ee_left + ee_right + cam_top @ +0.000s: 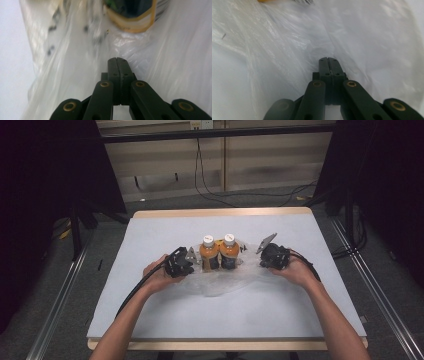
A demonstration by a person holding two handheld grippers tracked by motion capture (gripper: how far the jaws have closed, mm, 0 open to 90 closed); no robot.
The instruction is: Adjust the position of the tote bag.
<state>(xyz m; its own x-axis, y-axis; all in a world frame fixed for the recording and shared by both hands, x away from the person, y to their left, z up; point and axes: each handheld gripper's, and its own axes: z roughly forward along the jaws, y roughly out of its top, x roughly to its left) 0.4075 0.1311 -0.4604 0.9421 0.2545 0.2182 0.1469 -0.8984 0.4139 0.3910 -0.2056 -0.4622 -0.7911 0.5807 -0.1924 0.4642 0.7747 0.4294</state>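
Two orange bottles (219,253) with white caps stand upright side by side on a clear plastic bag (225,282), near the middle of the white table (165,315). The left gripper (186,262) sits just left of the bottles at the bag's edge, the right gripper (264,257) just right of them. Each gripper's own view shows its jaws pressed together over the crinkled film; whether any film is pinched between them cannot be told.

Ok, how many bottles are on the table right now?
2. The left bottle and the right bottle stand upright side by side at mid-table, orange with white caps, on the clear plastic bag, between the two grippers. None seems hidden.
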